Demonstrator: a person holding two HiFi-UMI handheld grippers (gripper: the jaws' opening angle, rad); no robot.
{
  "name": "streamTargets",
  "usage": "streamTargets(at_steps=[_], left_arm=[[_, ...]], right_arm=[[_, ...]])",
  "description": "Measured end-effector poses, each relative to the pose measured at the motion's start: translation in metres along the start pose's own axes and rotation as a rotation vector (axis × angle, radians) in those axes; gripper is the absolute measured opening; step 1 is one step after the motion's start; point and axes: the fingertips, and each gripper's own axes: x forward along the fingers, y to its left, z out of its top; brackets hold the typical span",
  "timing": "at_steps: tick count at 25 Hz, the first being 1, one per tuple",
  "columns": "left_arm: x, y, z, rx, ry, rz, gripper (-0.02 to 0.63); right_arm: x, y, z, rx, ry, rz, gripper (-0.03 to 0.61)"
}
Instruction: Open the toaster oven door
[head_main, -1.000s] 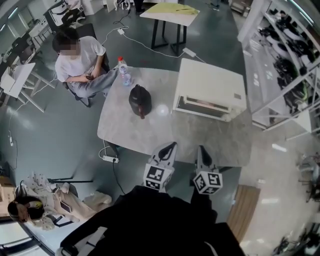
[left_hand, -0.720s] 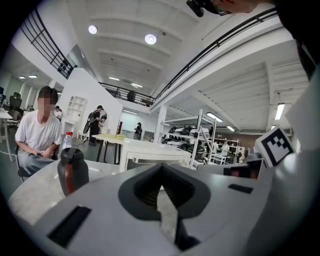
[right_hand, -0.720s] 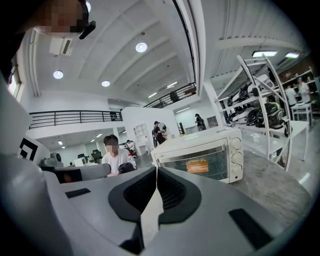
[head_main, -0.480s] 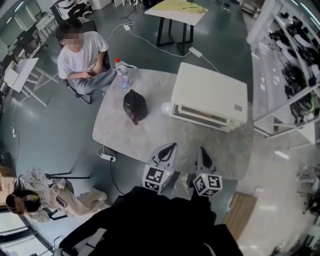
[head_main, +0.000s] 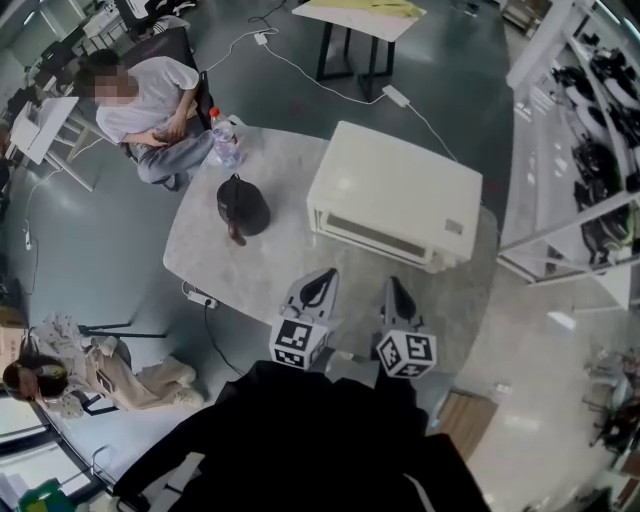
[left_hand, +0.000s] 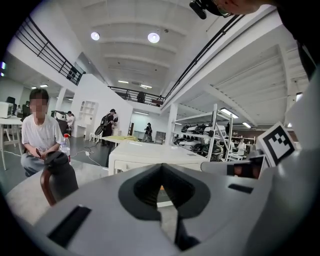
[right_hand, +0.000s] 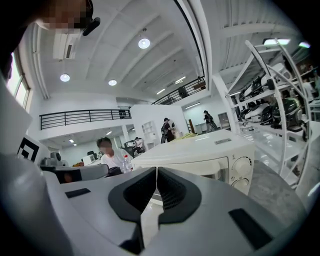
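The white toaster oven stands on the grey table, its shut door facing me. My left gripper and right gripper hover side by side over the table's near edge, short of the door, both shut and holding nothing. In the left gripper view the left gripper points at the toaster oven from a little way off. Past the right gripper I see the toaster oven with its door handle and two knobs on the right.
A black jug and a plastic bottle stand on the table's left part. A person sits at its far left corner. A metal rack runs along the right. A power strip lies on the floor.
The oven now looks larger and nearer in the head view. Both grippers have come forward over the table's near edge, staying shut.
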Motion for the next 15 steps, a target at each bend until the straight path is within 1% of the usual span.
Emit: streamTargets(at_steps=[4,7,12,15], left_arm=[[0.016,-0.003,0.005,0.000,0.002,0.042,0.003],[0.021,0.000,0.005,-0.006,0.004,0.075,0.003],[0.035,0.008,0.004,-0.020,0.020,0.079,0.003],[0.045,0.021,0.009,-0.025,0.021,0.085,0.003]], right_arm=[[0.007,-0.017,0.012,-0.006,-0.003,0.028,0.011],[0.013,-0.027,0.011,0.003,0.008,0.030,0.011],[0.024,-0.042,0.015,0.003,0.010,-0.001,0.011],[0.035,-0.048,0.014,0.011,0.020,-0.024,0.011]])
